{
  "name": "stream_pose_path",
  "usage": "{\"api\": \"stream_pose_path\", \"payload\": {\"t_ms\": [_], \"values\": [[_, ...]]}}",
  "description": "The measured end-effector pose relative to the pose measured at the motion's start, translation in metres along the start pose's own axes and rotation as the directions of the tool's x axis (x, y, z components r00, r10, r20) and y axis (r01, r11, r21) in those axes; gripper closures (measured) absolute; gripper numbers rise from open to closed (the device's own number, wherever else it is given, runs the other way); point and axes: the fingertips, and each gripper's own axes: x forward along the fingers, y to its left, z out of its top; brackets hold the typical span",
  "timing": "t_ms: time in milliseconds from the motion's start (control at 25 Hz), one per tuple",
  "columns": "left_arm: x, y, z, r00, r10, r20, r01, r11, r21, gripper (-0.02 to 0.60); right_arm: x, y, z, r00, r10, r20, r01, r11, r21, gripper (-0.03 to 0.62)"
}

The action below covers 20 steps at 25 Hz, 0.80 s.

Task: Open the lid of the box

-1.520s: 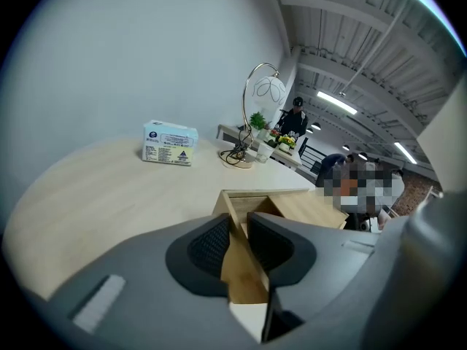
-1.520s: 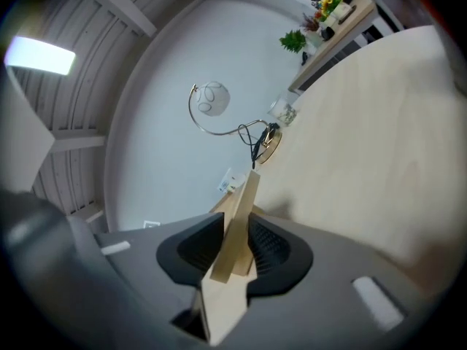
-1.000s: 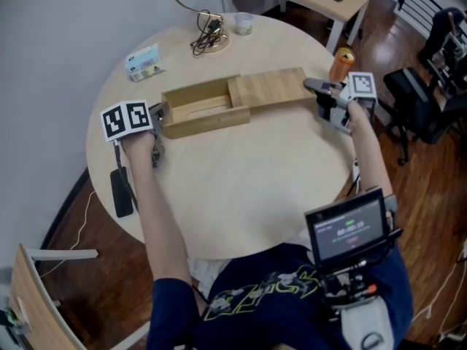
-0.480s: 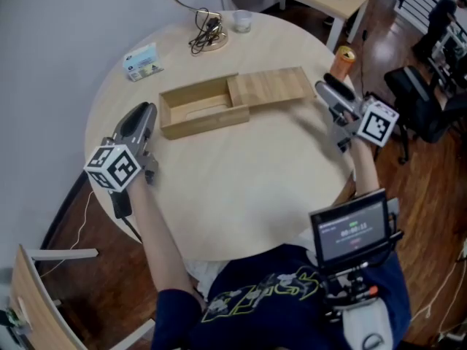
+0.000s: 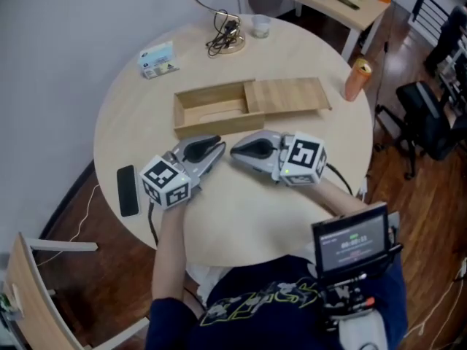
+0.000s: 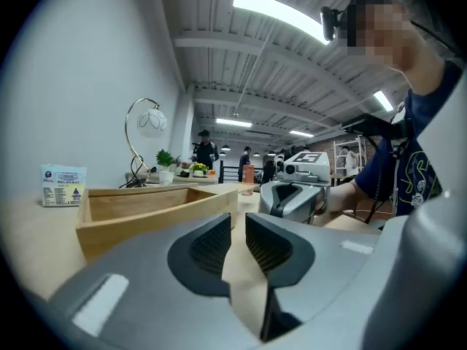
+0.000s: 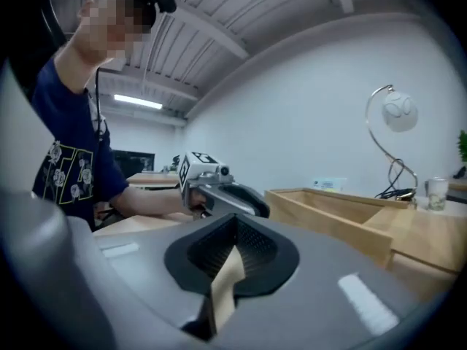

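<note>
The pale wooden sliding lid [image 5: 288, 95] was found drawn halfway off the shallow wooden box [image 5: 210, 109]. The left claw [image 5: 210, 146] was just being narrowed on nothing and the right claw [image 5: 236, 150] was held shut and empty. The lid could be jammed if tugged askew.

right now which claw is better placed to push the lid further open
Likely right. The right claw, shut, lies in front of the lid, which overhangs the box's right end. The left claw, jaws just closing slightly on nothing, lies by the open left half.

lying on a round pale wooden table [image 5: 241, 228]: long light wooden box [image 5: 211, 111] with flat lid [image 5: 288, 95] slid aside, small blue-white packet [image 5: 158, 59], flat black rectangular device [image 5: 128, 190], orange can [image 5: 357, 79], clear cup [image 5: 260, 25], cabled lamp base [image 5: 228, 42].
</note>
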Motion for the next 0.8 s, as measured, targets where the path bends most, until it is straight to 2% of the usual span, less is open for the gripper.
{"api": "stream_pose_path", "payload": {"t_ms": [80, 120, 160, 320, 520, 800], "values": [[-0.008, -0.007, 0.001, 1.0, -0.006, 0.003, 0.006, 1.0, 0.004, 0.543, 0.01, 0.011, 0.004, 0.999, 0.05, -0.016, -0.05, 0.999, 0.007, 0.579], [-0.012, -0.009, 0.003, 1.0, -0.007, 0.006, 0.007, 1.0, 0.007, 0.578, 0.011, 0.011, 0.007, 0.998, 0.06, 0.002, -0.06, 0.998, 0.017, 0.579], [-0.013, -0.008, 0.004, 1.0, -0.004, 0.008, 0.004, 1.0, 0.007, 0.578, 0.011, 0.008, 0.008, 0.998, 0.059, 0.02, -0.06, 0.998, 0.027, 0.579], [-0.013, 0.002, -0.002, 0.999, 0.034, 0.018, -0.034, 0.999, -0.012, 0.578, 0.006, -0.006, -0.001, 0.999, 0.016, 0.028, -0.018, 0.998, 0.057, 0.579], [-0.017, 0.007, -0.006, 0.999, 0.036, 0.015, -0.035, 0.999, -0.006, 0.578, 0.004, -0.022, -0.003, 0.997, -0.069, 0.021, 0.067, 0.995, 0.074, 0.579], [-0.016, 0.009, -0.005, 0.999, 0.035, 0.019, -0.035, 0.999, -0.004, 0.578, 0.002, -0.029, -0.004, 0.996, -0.084, 0.029, 0.082, 0.994, 0.075, 0.579]]}}
